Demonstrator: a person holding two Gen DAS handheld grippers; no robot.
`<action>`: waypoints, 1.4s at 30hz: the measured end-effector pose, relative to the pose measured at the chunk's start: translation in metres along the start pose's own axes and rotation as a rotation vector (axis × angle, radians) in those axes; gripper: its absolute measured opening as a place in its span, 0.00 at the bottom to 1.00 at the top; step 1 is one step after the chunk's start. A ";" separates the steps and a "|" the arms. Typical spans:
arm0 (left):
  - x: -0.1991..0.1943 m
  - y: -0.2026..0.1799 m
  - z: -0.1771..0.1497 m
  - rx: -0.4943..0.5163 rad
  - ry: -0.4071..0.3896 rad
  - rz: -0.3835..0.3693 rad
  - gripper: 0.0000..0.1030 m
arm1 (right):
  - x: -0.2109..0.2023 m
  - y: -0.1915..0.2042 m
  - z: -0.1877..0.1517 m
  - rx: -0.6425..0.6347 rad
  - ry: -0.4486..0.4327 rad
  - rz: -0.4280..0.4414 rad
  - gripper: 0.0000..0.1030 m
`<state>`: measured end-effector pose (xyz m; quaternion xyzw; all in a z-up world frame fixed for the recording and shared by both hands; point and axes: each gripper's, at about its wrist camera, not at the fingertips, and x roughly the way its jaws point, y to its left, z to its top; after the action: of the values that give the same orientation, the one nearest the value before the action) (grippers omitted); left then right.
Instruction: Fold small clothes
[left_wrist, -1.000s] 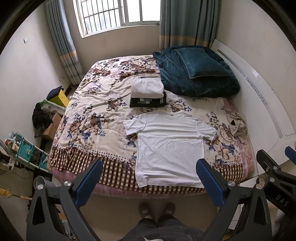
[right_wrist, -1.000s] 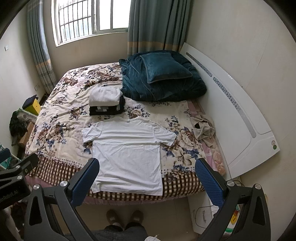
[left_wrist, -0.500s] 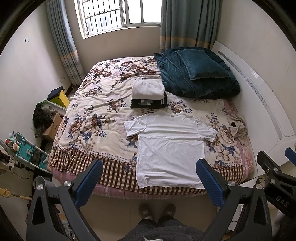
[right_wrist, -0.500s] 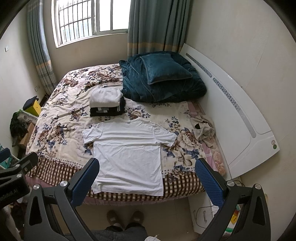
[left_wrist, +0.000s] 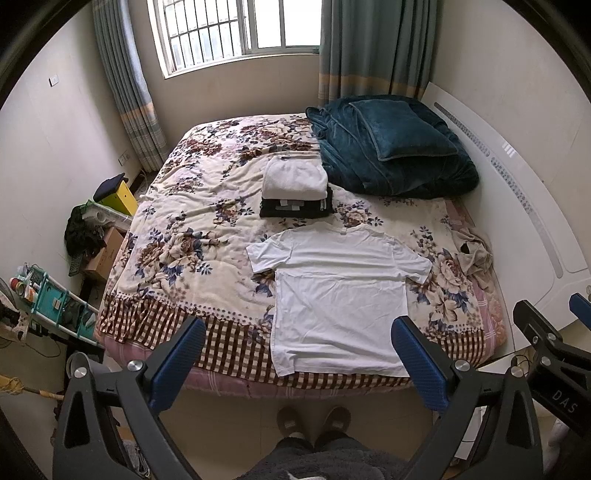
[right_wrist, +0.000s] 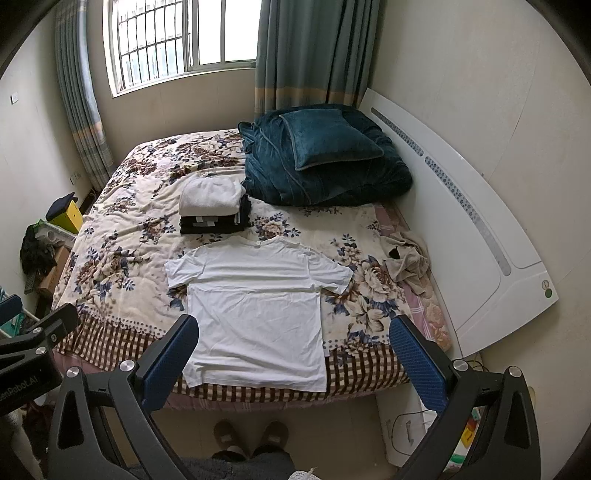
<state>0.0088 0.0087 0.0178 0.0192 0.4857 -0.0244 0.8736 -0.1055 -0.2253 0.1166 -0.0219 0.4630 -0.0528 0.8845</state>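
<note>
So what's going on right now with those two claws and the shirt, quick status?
Left gripper open, right gripper open, both above the floor. White T-shirt flat on floral bedspread, unfolded. Nothing on it.

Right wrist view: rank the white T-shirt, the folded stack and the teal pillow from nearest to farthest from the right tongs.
1. White T-shirt, flat at the bed's near edge.
2. Folded stack, mid-bed, past the collar.
3. Teal pillow, far side, atop the teal blanket.

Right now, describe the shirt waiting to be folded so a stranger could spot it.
On the floral bed, near the foot edge, lies a white T-shirt. Unlike the folded stack beyond its collar, it is spread flat, sleeves out.
</note>
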 end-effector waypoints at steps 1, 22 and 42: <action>0.000 0.000 0.001 0.000 -0.001 0.000 0.99 | 0.000 0.000 -0.002 0.000 -0.001 0.000 1.00; -0.001 0.000 -0.005 0.000 -0.008 0.003 0.99 | -0.004 0.002 0.001 0.000 -0.007 0.000 1.00; 0.037 0.002 0.035 0.016 -0.027 0.029 1.00 | 0.005 0.001 0.006 0.037 0.008 -0.022 1.00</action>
<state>0.0581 0.0083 0.0050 0.0331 0.4732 -0.0158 0.8802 -0.0975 -0.2254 0.1158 -0.0103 0.4651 -0.0712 0.8823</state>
